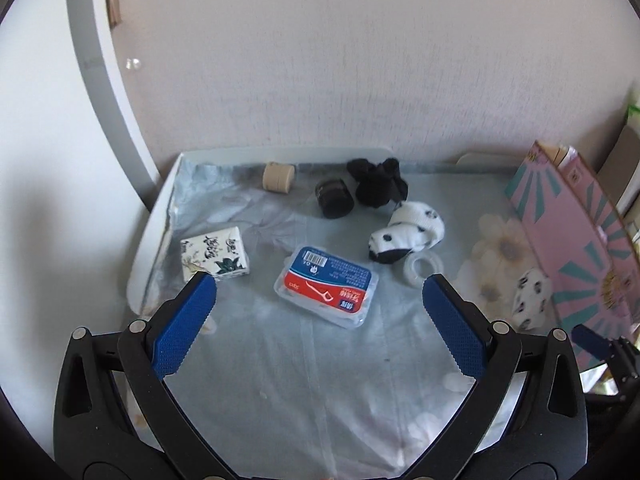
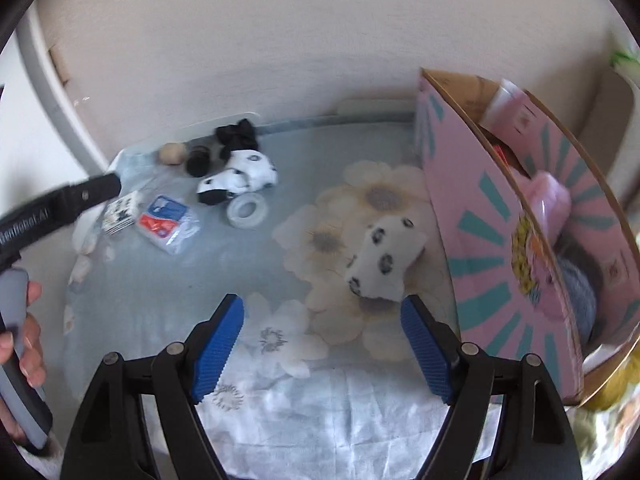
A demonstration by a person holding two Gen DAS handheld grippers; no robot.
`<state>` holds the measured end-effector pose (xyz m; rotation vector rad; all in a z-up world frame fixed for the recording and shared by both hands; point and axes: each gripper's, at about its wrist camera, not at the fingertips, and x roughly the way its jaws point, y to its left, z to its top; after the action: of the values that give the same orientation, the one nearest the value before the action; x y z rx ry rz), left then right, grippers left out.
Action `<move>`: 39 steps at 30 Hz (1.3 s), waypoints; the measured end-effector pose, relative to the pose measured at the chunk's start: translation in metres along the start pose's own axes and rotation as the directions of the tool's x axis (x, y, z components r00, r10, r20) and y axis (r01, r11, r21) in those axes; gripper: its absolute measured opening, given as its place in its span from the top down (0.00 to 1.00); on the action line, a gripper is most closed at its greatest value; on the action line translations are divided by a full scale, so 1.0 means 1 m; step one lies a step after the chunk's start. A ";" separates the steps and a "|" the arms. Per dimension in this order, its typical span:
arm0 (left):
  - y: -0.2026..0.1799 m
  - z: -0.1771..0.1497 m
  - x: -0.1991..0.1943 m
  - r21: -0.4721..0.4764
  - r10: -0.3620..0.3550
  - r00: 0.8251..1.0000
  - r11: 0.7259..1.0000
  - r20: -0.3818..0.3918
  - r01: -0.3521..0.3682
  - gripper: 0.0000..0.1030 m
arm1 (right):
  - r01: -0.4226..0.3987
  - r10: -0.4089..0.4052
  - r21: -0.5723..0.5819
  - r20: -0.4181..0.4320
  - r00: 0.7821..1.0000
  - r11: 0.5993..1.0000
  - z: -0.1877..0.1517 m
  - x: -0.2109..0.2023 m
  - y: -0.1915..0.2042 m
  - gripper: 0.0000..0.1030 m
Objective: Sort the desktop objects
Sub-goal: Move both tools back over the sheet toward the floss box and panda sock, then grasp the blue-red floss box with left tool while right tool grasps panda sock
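Observation:
My left gripper [image 1: 319,283] is open and empty, hovering just in front of a clear floss-pick box [image 1: 327,285] with a red and blue label. A tissue pack [image 1: 214,255] lies by its left finger. Behind are a spotted sock [image 1: 408,231], a clear tape roll [image 1: 423,268], a black sock [image 1: 376,182], a black roll [image 1: 334,198] and a beige roll [image 1: 279,177]. My right gripper [image 2: 322,306] is open and empty, just in front of a second spotted sock [image 2: 385,258] lying beside the pink cardboard box [image 2: 500,240].
The table wears a pale blue floral cloth [image 2: 280,380]. The pink box holds a pink item [image 2: 550,200] and grey yarn [image 2: 576,292]. A wall stands behind the table. The left gripper's body [image 2: 52,208] and the holding hand [image 2: 28,328] show at the right wrist view's left edge.

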<state>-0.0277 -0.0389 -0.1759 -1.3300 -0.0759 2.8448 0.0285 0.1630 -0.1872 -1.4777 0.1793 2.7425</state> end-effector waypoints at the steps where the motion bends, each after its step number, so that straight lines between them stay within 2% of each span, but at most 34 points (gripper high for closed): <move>1: -0.001 -0.003 0.008 0.014 0.002 1.000 1.000 0.002 -0.002 0.00 | 0.001 -0.001 0.025 0.010 1.000 1.000 -0.002 0.001 -0.004 0.25; 3: -0.001 -0.009 0.025 0.037 -0.004 1.000 0.999 0.003 0.004 0.00 | 0.018 -0.021 0.073 0.042 0.999 0.997 -0.007 0.008 -0.008 0.25; 7: 0.000 -0.010 0.047 0.042 -0.043 0.999 0.998 -0.022 0.044 0.00 | 0.100 -0.106 0.084 0.062 0.992 0.991 -0.003 0.028 -0.006 0.25; 11: 0.001 -0.009 0.063 0.054 -0.052 0.998 0.997 -0.021 0.053 0.00 | 0.113 -0.122 0.131 0.065 0.990 0.985 0.004 0.044 -0.011 0.25; 15: 0.004 -0.012 0.069 0.076 -0.055 0.998 0.996 -0.014 0.056 0.00 | 0.149 -0.157 0.127 0.059 0.986 0.981 0.008 0.054 -0.013 0.25; 29: -0.004 -0.021 0.088 0.167 -0.070 0.997 0.983 -0.025 0.073 0.00 | 0.170 -0.177 0.133 0.043 0.983 0.976 0.021 0.074 -0.020 0.25; 30: -0.004 -0.022 0.089 0.170 -0.072 0.997 0.982 -0.027 0.076 0.04 | 0.169 -0.176 0.129 0.041 0.984 0.977 0.021 0.075 -0.020 0.25; 31: -0.004 -0.023 0.091 0.175 -0.085 0.996 0.981 -0.032 0.089 0.15 | 0.169 -0.175 0.125 0.042 0.984 0.978 0.022 0.076 -0.020 0.31; 32: -0.004 -0.024 0.092 0.176 -0.099 0.994 0.979 -0.042 0.105 0.18 | 0.170 -0.177 0.120 0.047 0.983 0.978 0.022 0.076 -0.020 0.43; 33: -0.003 -0.025 0.091 0.179 -0.107 0.994 0.978 -0.035 0.112 0.18 | 0.182 -0.188 0.106 0.049 0.981 0.978 0.022 0.076 -0.019 0.48; 35: -0.002 -0.026 0.089 0.176 -0.127 0.991 0.976 -0.034 0.131 0.19 | 0.198 -0.202 0.081 0.042 0.979 0.977 0.023 0.078 -0.019 0.68; 39: -0.001 -0.028 0.084 0.174 -0.130 0.991 0.976 -0.023 0.132 0.19 | 0.188 -0.191 0.081 0.044 0.980 0.979 0.023 0.077 -0.024 0.72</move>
<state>-0.0598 -0.0348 -0.2581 -1.2563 0.0819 2.6638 -0.0316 0.1863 -0.2408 -1.3289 0.1326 2.5893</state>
